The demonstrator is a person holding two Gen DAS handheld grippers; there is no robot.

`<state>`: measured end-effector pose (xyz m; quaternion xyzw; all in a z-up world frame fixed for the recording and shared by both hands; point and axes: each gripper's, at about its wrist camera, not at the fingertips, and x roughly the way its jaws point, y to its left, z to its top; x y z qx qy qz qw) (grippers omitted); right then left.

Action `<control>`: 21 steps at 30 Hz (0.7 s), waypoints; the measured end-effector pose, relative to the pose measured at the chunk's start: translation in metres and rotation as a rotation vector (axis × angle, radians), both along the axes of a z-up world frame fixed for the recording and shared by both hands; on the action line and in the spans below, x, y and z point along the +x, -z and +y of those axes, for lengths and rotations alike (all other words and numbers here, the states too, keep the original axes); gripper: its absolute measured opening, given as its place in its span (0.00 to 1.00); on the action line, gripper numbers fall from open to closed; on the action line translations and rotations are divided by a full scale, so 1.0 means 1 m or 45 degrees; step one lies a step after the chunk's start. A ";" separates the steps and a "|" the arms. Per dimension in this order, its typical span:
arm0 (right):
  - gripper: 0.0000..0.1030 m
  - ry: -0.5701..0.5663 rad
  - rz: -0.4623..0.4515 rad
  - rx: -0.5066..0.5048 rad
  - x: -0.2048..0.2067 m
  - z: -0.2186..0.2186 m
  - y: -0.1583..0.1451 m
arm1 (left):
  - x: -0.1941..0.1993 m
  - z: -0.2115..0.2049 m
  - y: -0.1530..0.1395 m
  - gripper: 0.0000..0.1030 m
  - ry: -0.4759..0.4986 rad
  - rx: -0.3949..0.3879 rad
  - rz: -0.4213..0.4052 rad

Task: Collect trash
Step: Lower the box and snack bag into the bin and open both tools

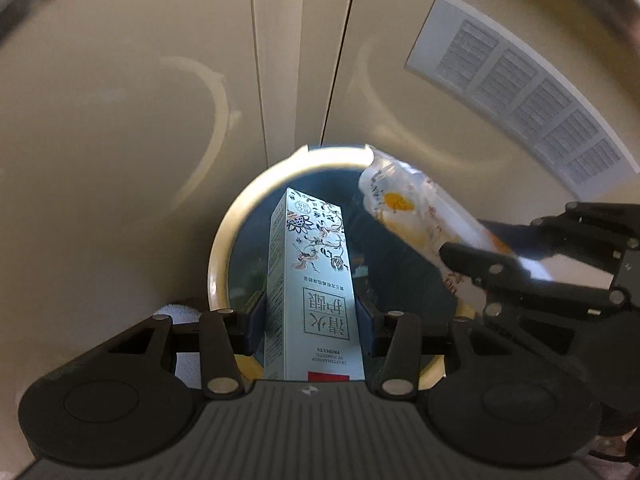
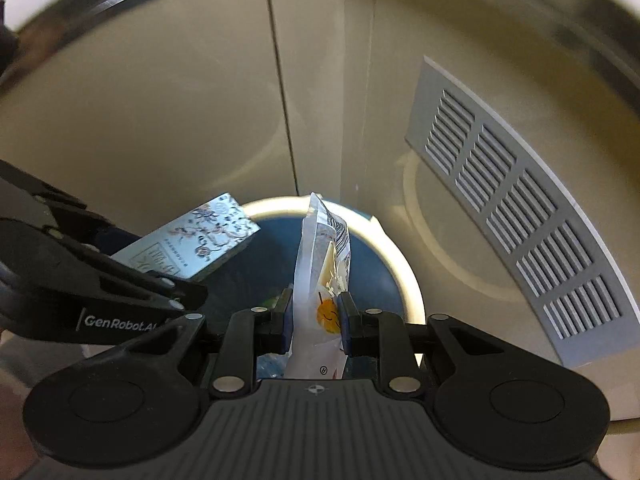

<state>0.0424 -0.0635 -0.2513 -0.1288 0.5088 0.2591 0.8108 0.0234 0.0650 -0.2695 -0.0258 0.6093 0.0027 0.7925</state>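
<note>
My left gripper (image 1: 314,320) is shut on a tall pale-blue carton (image 1: 310,280) printed with flowers and large characters. The carton points down over the mouth of a round bin (image 1: 218,256) with a cream rim and a dark blue liner. My right gripper (image 2: 314,320) is shut on a white plastic snack wrapper (image 2: 324,264) with an orange smiley mark, also held over the bin (image 2: 404,264). In the left wrist view the wrapper (image 1: 404,208) and the right gripper (image 1: 520,268) come in from the right. In the right wrist view the carton (image 2: 200,244) and the left gripper (image 2: 120,276) come in from the left.
Beige cabinet panels (image 1: 160,80) with vertical seams stand behind the bin. A grey louvred vent grille (image 2: 516,216) is set in the panel at the right. A bit of white cloth (image 1: 180,314) shows beside the bin at the lower left.
</note>
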 end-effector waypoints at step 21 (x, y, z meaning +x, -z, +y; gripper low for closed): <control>0.24 0.063 0.093 -0.023 0.014 0.001 0.022 | 0.018 -0.011 0.032 0.50 0.018 0.036 0.130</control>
